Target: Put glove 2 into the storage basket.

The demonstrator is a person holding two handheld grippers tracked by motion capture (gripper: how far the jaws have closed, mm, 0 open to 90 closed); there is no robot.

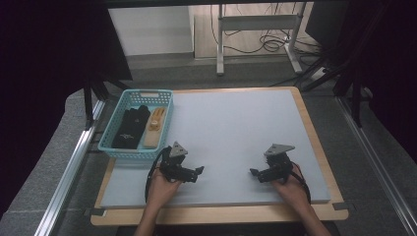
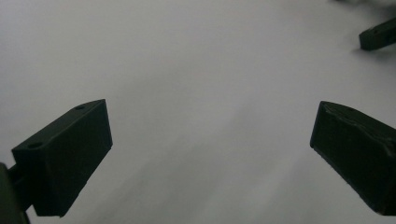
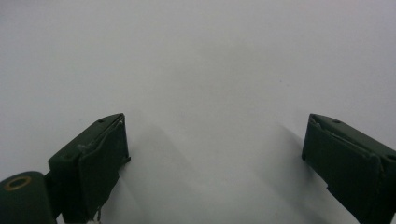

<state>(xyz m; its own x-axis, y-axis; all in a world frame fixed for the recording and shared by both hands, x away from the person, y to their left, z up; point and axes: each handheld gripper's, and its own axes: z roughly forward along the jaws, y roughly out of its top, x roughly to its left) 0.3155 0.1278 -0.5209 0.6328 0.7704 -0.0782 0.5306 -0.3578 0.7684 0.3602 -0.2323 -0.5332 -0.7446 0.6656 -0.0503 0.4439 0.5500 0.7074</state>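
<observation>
High view: turquoise plastic lattice basket [image 1: 109, 145] held black fabric bundle [image 1: 131, 127] and tan wooden object [image 1: 155, 129] (details unclear).
Left gripper [image 1: 199, 171] and right gripper [image 1: 253, 172] rested wide apart-jawed, empty, on pale grey mat [image 1: 231, 123].

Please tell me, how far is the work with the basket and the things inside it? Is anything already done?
Done: nothing that shows; the black item and the tan item both lie in the blue basket at the mat's left edge. In hand: nothing; the left tool and the right tool rest open on the white mat, facing each other. Left: probably all the handling of those items.
</observation>
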